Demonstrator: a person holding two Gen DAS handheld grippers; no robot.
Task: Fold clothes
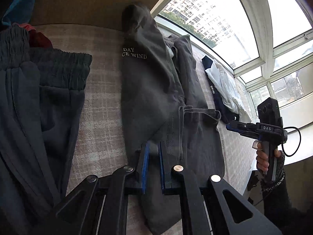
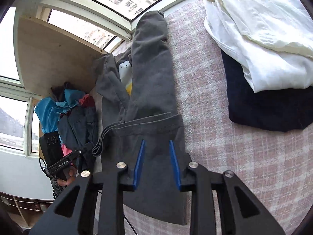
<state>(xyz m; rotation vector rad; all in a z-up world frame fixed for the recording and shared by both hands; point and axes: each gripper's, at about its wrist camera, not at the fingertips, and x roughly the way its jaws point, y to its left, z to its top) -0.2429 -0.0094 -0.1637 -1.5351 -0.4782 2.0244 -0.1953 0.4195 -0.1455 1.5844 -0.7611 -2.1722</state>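
On the pink checked cover [image 2: 225, 156] lies the grey garment [image 2: 152, 74], folded lengthwise. Left gripper [image 1: 153, 152] has its blue fingers [image 1: 145, 164] pinched on a fold of it. Right gripper [image 2: 157, 152] hovers over its hem, jaws parted, gripping nothing.
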